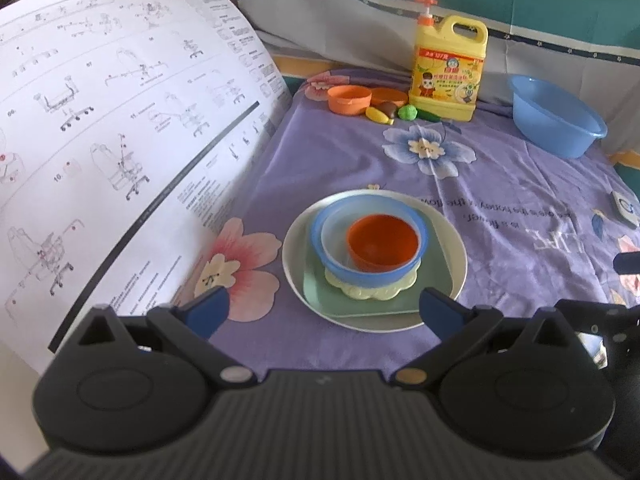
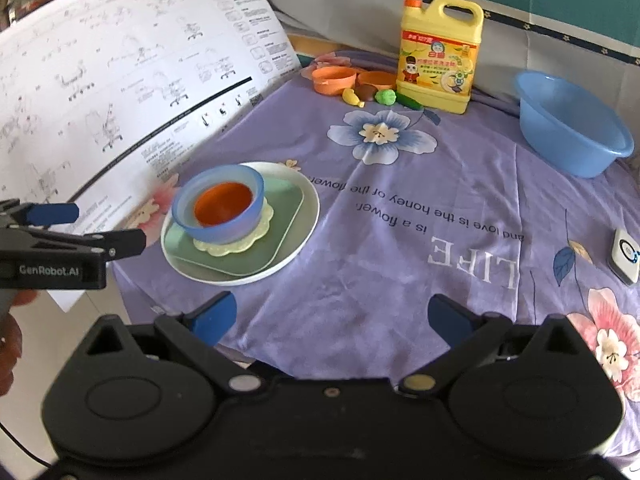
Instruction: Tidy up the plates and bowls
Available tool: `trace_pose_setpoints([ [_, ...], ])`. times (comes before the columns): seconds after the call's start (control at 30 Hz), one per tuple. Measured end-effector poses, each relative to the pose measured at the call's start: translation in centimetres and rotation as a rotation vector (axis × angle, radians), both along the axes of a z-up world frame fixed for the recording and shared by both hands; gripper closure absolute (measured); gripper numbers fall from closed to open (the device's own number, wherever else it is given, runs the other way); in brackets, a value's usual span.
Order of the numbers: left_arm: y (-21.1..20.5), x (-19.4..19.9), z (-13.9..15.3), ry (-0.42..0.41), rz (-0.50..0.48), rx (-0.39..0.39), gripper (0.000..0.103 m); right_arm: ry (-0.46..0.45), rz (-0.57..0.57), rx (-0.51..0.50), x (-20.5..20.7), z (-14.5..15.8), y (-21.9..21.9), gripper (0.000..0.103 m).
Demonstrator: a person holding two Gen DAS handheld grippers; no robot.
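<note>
Nearest the cameras, both grippers hover above the purple flowered cloth (image 2: 400, 240) that covers the surface. The left gripper (image 1: 322, 312) has its blue-tipped fingers spread wide, holding nothing, at the near edge of the dish stack. The right gripper (image 2: 332, 316) is likewise spread and empty, over bare cloth to the right of the stack; in its view the left gripper (image 2: 92, 226) shows from the side at the left edge, just beside the stack.

The stack sits in the near-left part of the surface. At the bottom lies a white round plate (image 1: 454, 248), and on it a green square plate (image 1: 320, 292). A pale yellow scalloped plate (image 1: 360, 291) rests on that, carrying a blue bowl (image 1: 372, 276) with an orange bowl (image 1: 382, 242) nested inside.

At the right edge a small white device (image 2: 626, 256) lies on the cloth. A large printed instruction sheet (image 1: 120, 120) hangs along the left side.

Farther back on the right stands a blue basin (image 2: 572, 128). At the far middle a yellow detergent bottle (image 2: 438, 52) with an orange pump stands upright. Just left of it sit two orange cups (image 2: 334, 79), side by side, with a few small toy foods (image 2: 386, 97) in front of them.
</note>
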State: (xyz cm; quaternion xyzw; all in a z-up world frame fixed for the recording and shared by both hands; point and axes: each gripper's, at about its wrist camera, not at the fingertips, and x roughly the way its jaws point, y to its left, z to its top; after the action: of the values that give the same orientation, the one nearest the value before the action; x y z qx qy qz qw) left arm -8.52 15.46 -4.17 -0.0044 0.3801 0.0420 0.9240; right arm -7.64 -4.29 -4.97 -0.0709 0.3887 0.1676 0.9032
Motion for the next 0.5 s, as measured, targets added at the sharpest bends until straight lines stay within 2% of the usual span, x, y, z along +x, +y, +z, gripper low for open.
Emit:
trace_pose_setpoints([
  [0.5, 0.2, 0.9, -3.2, 0.079, -0.007, -0.028, 0.0, 0.016, 0.013, -0.032, 1.1, -1.1, 0.6, 0.0],
])
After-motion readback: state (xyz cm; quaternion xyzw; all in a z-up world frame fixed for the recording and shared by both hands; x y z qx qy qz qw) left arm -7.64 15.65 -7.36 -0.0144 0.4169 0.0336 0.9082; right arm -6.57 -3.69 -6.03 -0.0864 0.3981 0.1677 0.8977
